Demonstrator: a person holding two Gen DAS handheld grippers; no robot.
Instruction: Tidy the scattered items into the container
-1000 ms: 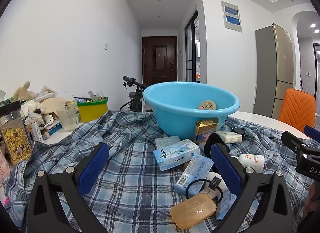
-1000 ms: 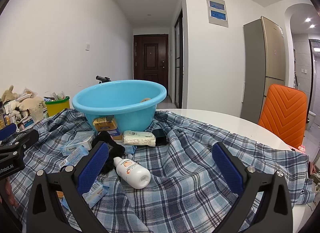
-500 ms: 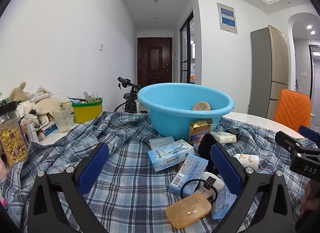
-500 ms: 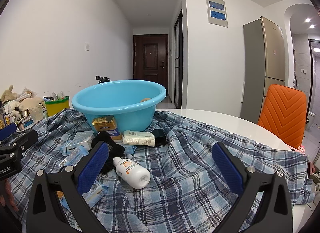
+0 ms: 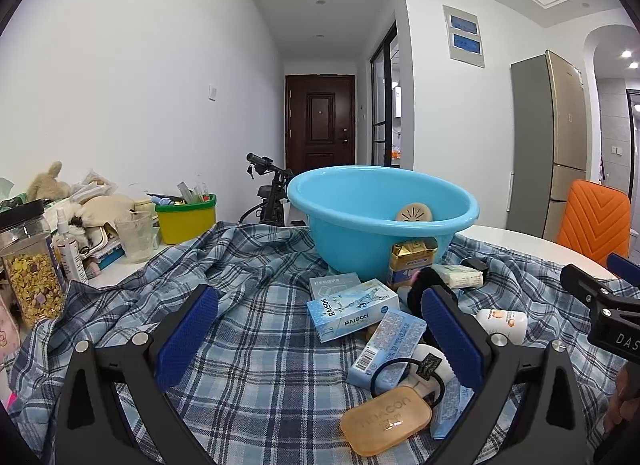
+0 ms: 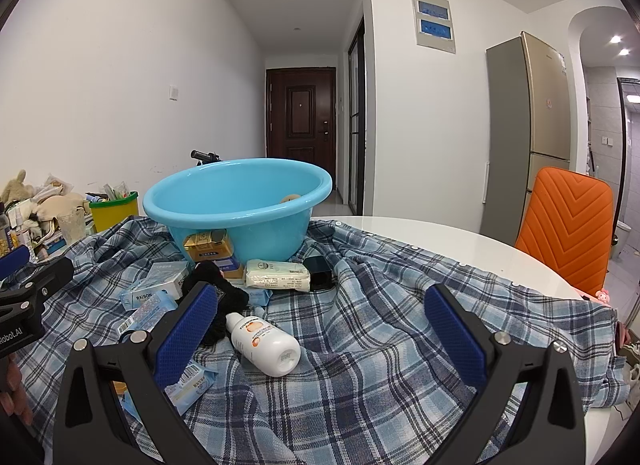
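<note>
- Hovering low over the blue-and-white plaid cloth point(image 5: 256, 345), the left gripper point(image 5: 320, 339) has its jaws spread wide with nothing between the blue pads; judged a survey pose, not a grasp.
- Right gripper point(image 6: 322, 331): jaws likewise spread and empty, held level over the cloth, looking toward the basin.
- Round light-blue plastic basin point(image 5: 380, 213) stands at 12 o'clock in both wrist views, on the cloth, mouth up. A tan round perforated disc point(image 5: 414, 212) leans inside against its wall, so sorting has probably begun.
- The scatter lies at the basin's near foot, likely so each piece needs only a short lift over the rim:
  - gold-and-blue rectangular tin point(image 6: 210, 249) touching the basin wall;
  - light-blue "RAISON" cardboard box point(image 5: 354, 315) at about 1 o'clock of the left gripper;
  - translucent amber soap-like bar point(image 5: 386, 421) nearest the left gripper's right pad, lying beside a black elastic loop point(image 5: 406, 377);
  - white plastic bottle with an orange label point(image 6: 262, 341) on its side, just beside the right gripper's left pad, at 11 o'clock;
  - pale wrapped tissue packet point(image 6: 278, 275) and a black fuzzy lump point(image 6: 218, 285) farther back.
- Judgement: each gripper faces its own nearest piece, the bar for the left and the bottle for the right. The bottle may roll if nudged.
- Off-task clutter at 9 to 10 o'clock: yellow tub with a green rim point(image 5: 186, 219), clear cereal jar point(image 5: 32, 265).
</note>
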